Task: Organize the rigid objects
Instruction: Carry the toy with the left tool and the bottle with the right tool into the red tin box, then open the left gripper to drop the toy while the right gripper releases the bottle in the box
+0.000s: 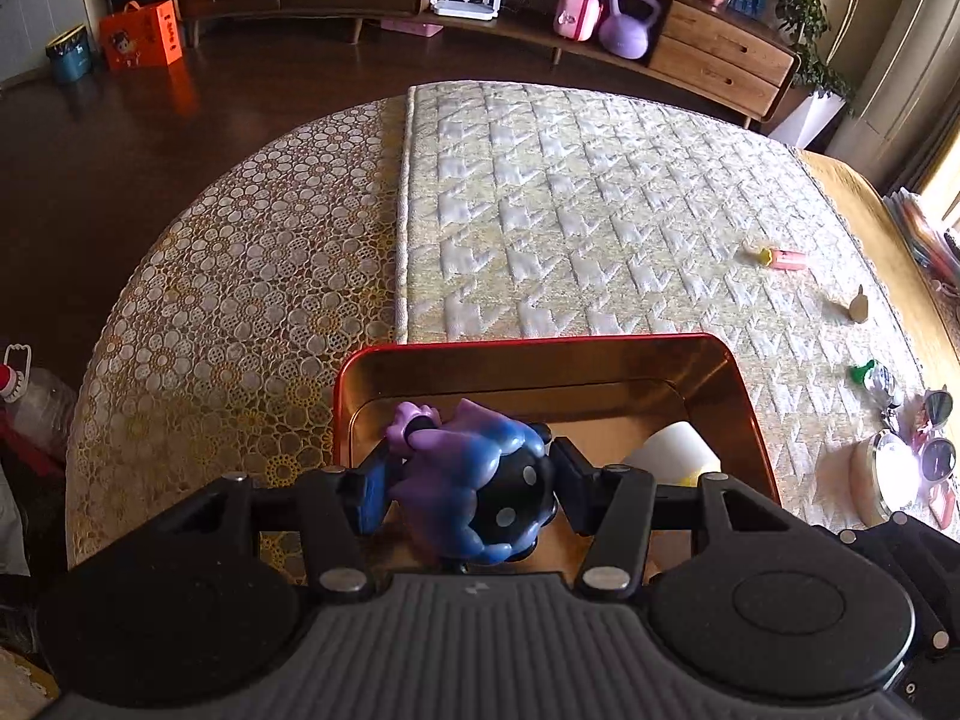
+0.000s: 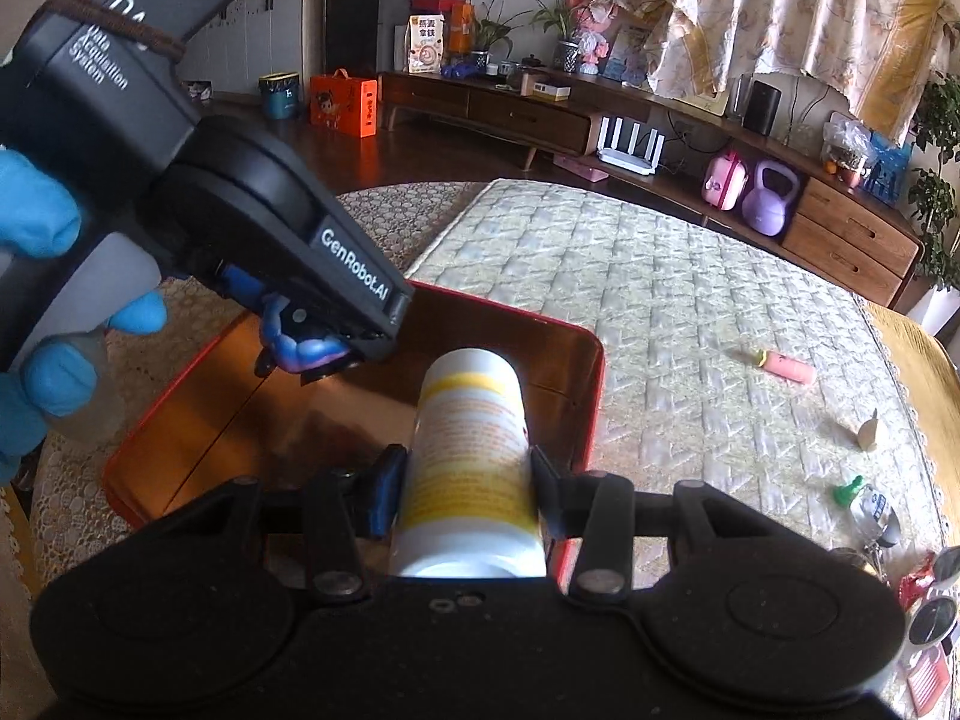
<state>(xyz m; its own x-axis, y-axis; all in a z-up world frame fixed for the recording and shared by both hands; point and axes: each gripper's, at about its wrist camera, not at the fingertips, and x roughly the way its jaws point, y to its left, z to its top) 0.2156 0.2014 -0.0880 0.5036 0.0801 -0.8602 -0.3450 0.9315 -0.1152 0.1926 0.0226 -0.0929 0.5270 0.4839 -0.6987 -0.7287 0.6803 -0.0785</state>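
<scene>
- I am holding a purple and blue toy figure (image 1: 474,480) clenched between my left fingers (image 1: 465,489), hanging just above the near left part of the red tin tray (image 1: 540,345).
- My right fingers (image 2: 468,498) are gripping a white bottle with a yellow label (image 2: 471,468), lying lengthwise between them, its far end reaching over the tray's copper-coloured floor.
- Both hands are meeting over the tray, so I judge I am in the placing step: two things are about to go in side by side.
- The tray is sitting on the near edge of the quilted mat on the tabletop (image 1: 240,300).
- Next I would be lowering each thing until it rests on the tray floor, then letting go, keeping toy and bottle apart so they do not knock.
- Still out on the mat to the right: a pink tube (image 2: 786,367), a small tan figure (image 2: 867,432), a green-capped bottle (image 2: 864,501), and sunglasses (image 1: 936,438) near the right edge.
</scene>
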